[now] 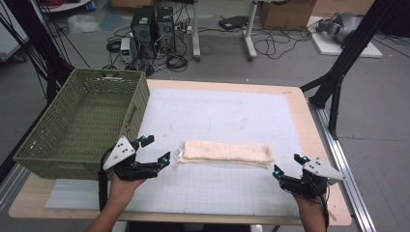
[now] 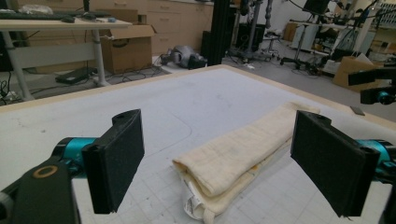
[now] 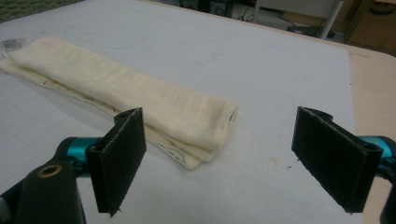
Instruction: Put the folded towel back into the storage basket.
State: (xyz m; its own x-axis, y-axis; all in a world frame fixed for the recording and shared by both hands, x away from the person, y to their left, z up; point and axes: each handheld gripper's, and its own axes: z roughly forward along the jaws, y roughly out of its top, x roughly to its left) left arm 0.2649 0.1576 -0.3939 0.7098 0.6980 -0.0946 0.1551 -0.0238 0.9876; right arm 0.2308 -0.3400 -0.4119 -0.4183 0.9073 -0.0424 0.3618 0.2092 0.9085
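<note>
Two grippers, one folded cloth, one basket, one table w/ a white gridded mat. High view: cream cloth (image 1: 226, 153) lies folded into a long strip across the mat's near half, roughly centred, long axis running left-right. Left gripper (image 1: 154, 149) sits just off the cloth's left end, jaws wide apart, nothing btwn them; its near tip is close to the cloth edge, whether touching can't tell. Right gripper (image 1: 289, 163) is near the cloth's right end, a small gap apart, jaws also spread, empty. One hand behind each gripper, forearms coming in from the bottom edge.

Green woven basket (image 1: 82, 123) stands at the table's (image 1: 316, 145) left side, overhanging the left edge, just behind the left gripper; inside looks empty. Mat (image 1: 227, 111) covers most of the tabletop.

Left gripper view adds what the high view can't resolve: cloth (image 2: 243, 149) end-on, layers stacked, a small white tag (image 2: 192, 205) poking out at the near bottom corner. Both black pads stand either side of that end, not pressing on it. Right gripper's teal-tipped jaw (image 2: 376, 88) shows far off at the right.

Right gripper view: cloth's (image 3: 126, 100) opposite end, fold layers visible, thin dark printed line along a lower layer's edge. Cloth sits ahead of the left-hand pad; pads wide, clear of it. Tag end (image 3: 11, 44) faintly visible far off, top left.
</note>
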